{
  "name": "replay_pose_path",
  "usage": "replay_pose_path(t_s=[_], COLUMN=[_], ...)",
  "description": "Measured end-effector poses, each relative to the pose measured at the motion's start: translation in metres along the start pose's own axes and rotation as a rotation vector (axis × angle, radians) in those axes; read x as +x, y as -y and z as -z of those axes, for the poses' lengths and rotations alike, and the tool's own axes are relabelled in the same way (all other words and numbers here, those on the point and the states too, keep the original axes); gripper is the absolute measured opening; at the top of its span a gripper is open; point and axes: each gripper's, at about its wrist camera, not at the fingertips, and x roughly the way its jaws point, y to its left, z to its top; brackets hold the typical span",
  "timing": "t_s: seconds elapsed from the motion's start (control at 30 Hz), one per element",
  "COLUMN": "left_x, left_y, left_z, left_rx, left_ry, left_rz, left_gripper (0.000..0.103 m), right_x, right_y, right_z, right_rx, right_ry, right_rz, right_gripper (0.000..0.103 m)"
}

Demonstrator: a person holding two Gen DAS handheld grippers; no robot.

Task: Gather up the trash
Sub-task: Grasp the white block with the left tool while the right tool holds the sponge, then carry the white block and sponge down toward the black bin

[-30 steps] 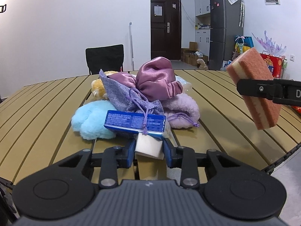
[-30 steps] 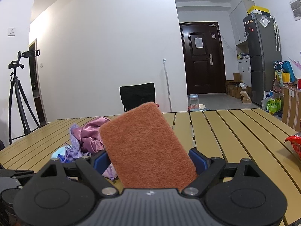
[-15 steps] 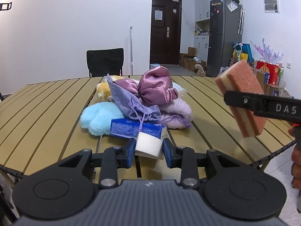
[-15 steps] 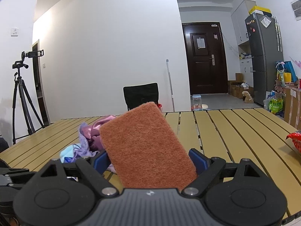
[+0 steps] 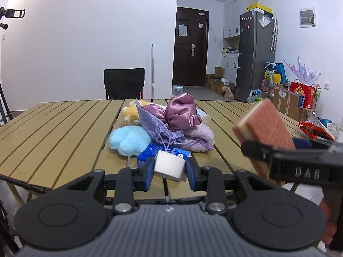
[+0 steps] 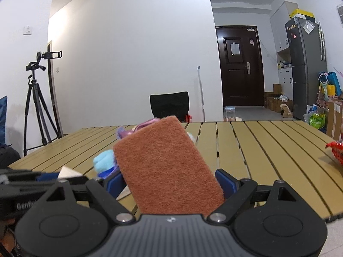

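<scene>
My left gripper is shut on a white foam block, held off the near edge of the slatted wooden table. My right gripper is shut on an orange scouring sponge with a pale yellow layer; the sponge also shows in the left wrist view, to the right of the left gripper. A blue box lies on the table just beyond the foam block. The left gripper shows at the lower left of the right wrist view.
A pile of soft things sits mid-table: a blue plush, a purple drawstring pouch, a satin bag, a lilac plush, a yellow plush. A red snack wrapper lies at the table's right edge. A black chair stands behind.
Both grippers have drawn back from the table with their loads. The pile looks farther away and the table's near edge has come into view. The sponge has moved lower in the left view.
</scene>
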Motion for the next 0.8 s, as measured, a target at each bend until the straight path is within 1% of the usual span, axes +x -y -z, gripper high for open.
replay_pose_path(t_s=[0.17,0.43,0.6,0.8], left_x=[-0.021,-0.053,-0.070,-0.085], left_y=[-0.006,-0.018,-0.020,-0.024], left_z=[0.005,0.026,0.040,0.058], left_rx=[-0.017,-0.044,-0.048,-0.053], left_ry=[0.010,-0.006,-0.028,-0.060], left_rz=[-0.008,-0.039,-0.056,-0.071], left_gripper=[0.032,0.032,0.032,0.032], right_x=[-0.017,-0.041,-0.055,-0.068], right_y=[-0.007,-0.017,-0.025,-0.027], right_z=[0.013,0.039,0.062,0.087], right_rx=[0.009,0.032,0.044,0.051], right_ry=[-0.013,-0.060,-0.097,-0.155], right_rz=[0.003,0.005,0.010,0.022], right_gripper=[0.088,0.088,0.088,0.088])
